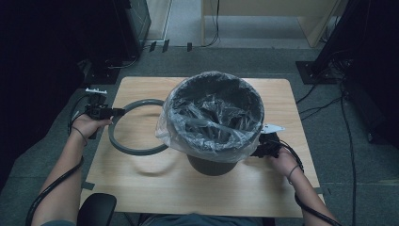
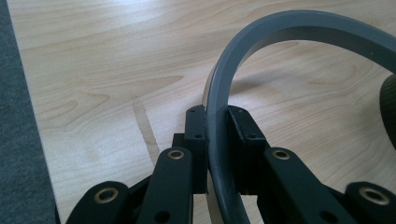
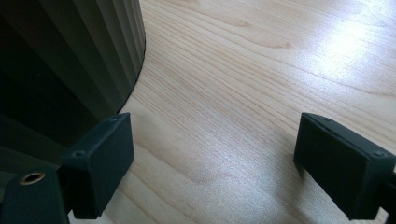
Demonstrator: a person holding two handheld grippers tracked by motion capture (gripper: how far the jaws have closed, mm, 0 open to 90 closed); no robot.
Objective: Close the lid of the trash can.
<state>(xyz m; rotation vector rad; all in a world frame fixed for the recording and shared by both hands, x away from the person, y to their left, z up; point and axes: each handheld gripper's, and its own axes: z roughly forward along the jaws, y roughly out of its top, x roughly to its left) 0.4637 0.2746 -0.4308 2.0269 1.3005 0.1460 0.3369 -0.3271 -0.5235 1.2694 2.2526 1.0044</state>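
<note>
Ring [image 2: 243,56], grey and round, sat clamped at its left rim in the left gripper [image 2: 216,140], raised near the table's [image 1: 141,188] left edge. By the lined bin [image 1: 214,117] at the right edge, the right gripper [image 3: 210,168] stood released, holding nothing.

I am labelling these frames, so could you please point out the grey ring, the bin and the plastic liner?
grey ring [image 2: 261,35]: left gripper view, on its curved band.
bin [image 1: 209,165]: high view, on its lower wall.
plastic liner [image 1: 175,135]: high view, on its overhanging fold.

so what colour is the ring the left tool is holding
Plain grey, with no pattern. The ring shows best in the left gripper view, clamped in the left tool.
</note>
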